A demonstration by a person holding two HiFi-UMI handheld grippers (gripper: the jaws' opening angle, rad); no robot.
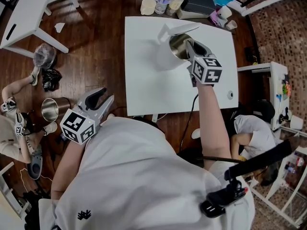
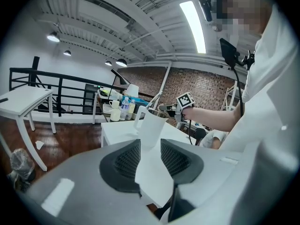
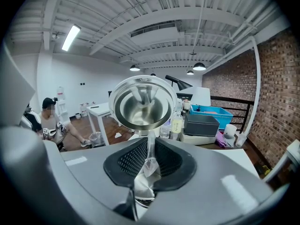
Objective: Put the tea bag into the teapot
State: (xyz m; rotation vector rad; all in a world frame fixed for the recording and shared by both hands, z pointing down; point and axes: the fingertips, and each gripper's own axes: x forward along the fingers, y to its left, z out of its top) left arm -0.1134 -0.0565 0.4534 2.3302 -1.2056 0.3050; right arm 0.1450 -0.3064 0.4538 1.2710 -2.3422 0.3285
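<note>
At the open mouth of the teapot point(image 1: 169, 56), the right tongs point(image 1: 188, 45) pinched the tea bag point(image 3: 149, 168); releasing it only once centred inside the rim seemed wisest. The left tongs point(image 2: 151, 150) clamped a paper scrap point(image 2: 153, 178).

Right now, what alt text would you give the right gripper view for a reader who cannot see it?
The right gripper pinches a translucent tea bag between its jaws, aimed at the open, steel-lined mouth of the teapot just ahead. Behind are a white table, a brick wall and a seated person at left.
</note>
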